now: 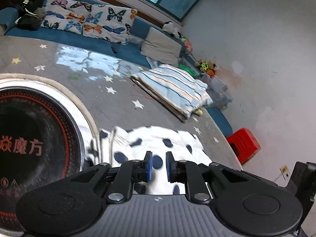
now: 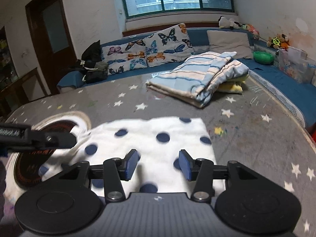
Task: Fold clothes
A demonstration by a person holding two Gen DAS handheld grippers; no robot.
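Note:
A white cloth with dark blue dots (image 1: 158,138) (image 2: 162,126) lies spread on the grey star-patterned table (image 1: 118,98) (image 2: 246,138). Its left edge laps over a round black hotplate (image 1: 29,128) (image 2: 29,164) set in the table. My left gripper (image 1: 159,154) hovers low over the cloth near that edge. Its blue pads stand a narrow gap apart, and the cloth shows through the gap with no fold pinched. In the right wrist view the left tool's black arm (image 2: 49,138) reaches in from the left. My right gripper (image 2: 158,153) is open wide above the cloth's near part, with nothing between its pads.
A folded blue-and-white striped blanket (image 1: 173,86) (image 2: 197,79) lies on the far side of the table. Behind it runs a blue sofa with butterfly cushions (image 2: 150,49) and a grey pillow (image 2: 229,41). A red stool (image 1: 244,144) stands beyond the table's right edge.

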